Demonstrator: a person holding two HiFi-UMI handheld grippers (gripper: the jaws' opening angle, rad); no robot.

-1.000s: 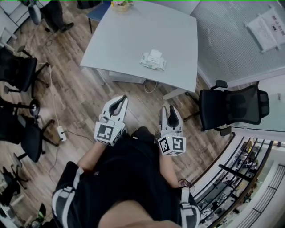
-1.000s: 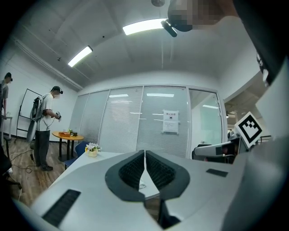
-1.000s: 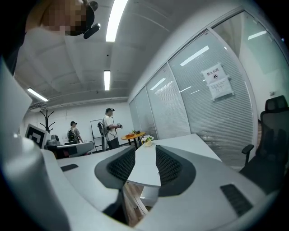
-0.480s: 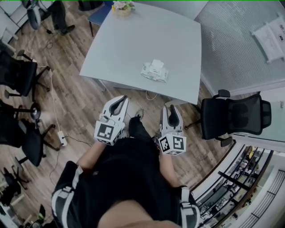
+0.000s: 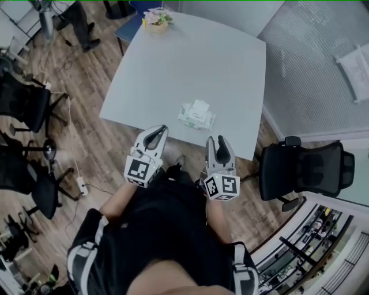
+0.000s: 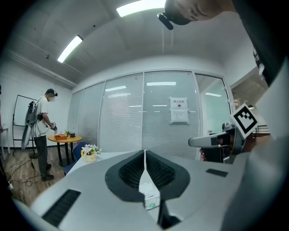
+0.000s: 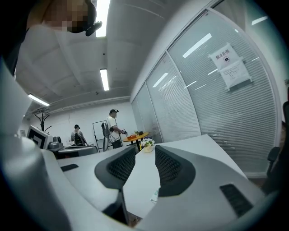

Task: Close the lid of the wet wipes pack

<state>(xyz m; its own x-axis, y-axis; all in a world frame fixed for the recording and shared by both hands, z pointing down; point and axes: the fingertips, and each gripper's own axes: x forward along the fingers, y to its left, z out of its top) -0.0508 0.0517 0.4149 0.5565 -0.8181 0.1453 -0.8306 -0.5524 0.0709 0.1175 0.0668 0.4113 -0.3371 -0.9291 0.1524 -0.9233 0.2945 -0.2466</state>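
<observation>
Closer now, we see the wet wipes pack [image 5: 196, 115] near the surface's [image 5: 173, 63] front edge, its lid [image 5: 200, 105] up. Fingers together on the left gripper [image 5: 162, 129], apart on the right gripper [image 5: 219, 139], both empty. The pack is probably light and soft, so we press its stiffer lid.

Ceiling strips [image 6: 137, 6] light the room evenly, clipped white in both gripper views. Head view dimmer and flat; table [image 5: 190, 63] reads dull grey. Strong fisheye, black vignette in gripper-view corners. Right gripper [image 7: 145, 148] shell soft near lens, background sharp.
</observation>
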